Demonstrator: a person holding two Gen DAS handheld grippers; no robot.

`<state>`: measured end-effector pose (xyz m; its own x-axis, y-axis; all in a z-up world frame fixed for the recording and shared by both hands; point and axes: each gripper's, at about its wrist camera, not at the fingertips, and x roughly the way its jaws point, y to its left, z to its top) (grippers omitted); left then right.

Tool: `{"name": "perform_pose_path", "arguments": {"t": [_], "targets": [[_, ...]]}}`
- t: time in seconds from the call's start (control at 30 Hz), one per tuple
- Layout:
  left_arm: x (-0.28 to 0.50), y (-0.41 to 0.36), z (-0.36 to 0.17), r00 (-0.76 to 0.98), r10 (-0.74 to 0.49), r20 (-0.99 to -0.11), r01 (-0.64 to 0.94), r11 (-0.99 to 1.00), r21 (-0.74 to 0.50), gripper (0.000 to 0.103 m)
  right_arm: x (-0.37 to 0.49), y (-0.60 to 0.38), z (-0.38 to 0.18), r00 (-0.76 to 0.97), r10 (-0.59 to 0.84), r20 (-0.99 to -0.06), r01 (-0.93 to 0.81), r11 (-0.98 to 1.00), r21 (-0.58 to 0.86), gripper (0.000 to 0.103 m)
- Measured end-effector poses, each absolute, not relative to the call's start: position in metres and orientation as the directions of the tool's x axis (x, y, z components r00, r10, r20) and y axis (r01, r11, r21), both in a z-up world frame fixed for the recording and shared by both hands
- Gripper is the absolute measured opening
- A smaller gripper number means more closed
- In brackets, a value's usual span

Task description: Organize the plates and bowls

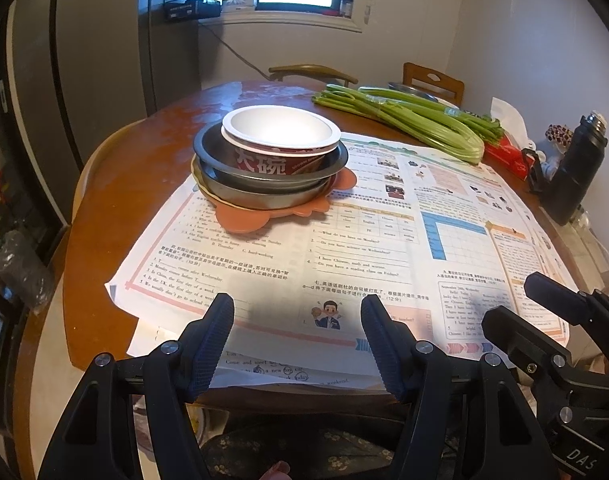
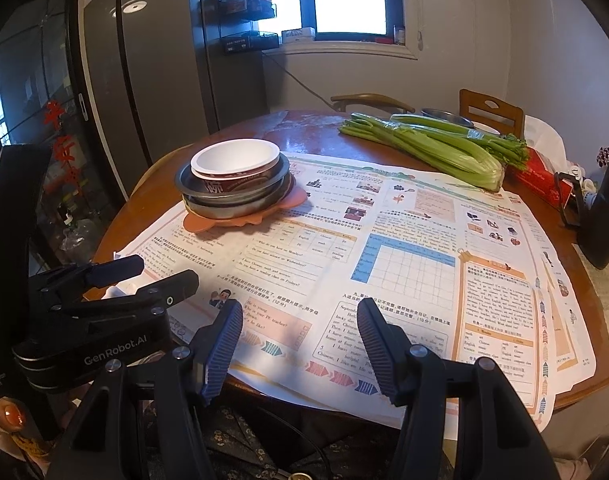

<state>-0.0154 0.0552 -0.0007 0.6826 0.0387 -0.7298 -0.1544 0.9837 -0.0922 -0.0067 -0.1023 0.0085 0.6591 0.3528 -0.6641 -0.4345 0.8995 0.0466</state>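
A stack of dishes sat toward the far left of the round brown wooden tabletop point(image 1: 116, 200), resting on printed school worksheets point(image 1: 344, 248) spread across it: at the bottom an orange scalloped plastic plate point(image 1: 244, 222), on it two nested shallow steel pans point(image 1: 264, 184), and on top a white-lined paper bowl with a red printed wall point(image 1: 280, 136), all upright with their mouths facing up. The left tool point(image 1: 298, 312) hovered over the near edge of the worksheets with its blue ribbed fingers point(image 1: 214, 344) standing apart and nothing between them; the right tool point(image 2: 300, 316) hung beside it, likewise empty, its jaws parted. From the left tool the stack lay ahead and slightly left; from the right tool it lay ahead and clearly off to the left, so the left hand seemed the nearer one for any reach. The stack was round and had no long axis of its own; its widest spread was the orange plate, whose lobed rim stuck out toward the tools, probably the easiest edge to pinch. A bundle of green celery stalks point(image 1: 404, 120) lay well apart at the far right, long axis running from far left to near right, and a dark flask point(image 1: 576, 168) stood at the right edge, both clear of a straight reach to the stack
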Motion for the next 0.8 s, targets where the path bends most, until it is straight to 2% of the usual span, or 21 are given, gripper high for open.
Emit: {"name": "perform_pose_path", "arguments": {"t": [0.8], "targets": [[-0.0162,0.0572,-0.0016,0.68,0.037,-0.732,-0.156,0.983,-0.096,0.068,-0.0068,-0.0995,0.0043,0.644,0.358,-0.676,-0.445,0.894,0.049,0.059]]}}
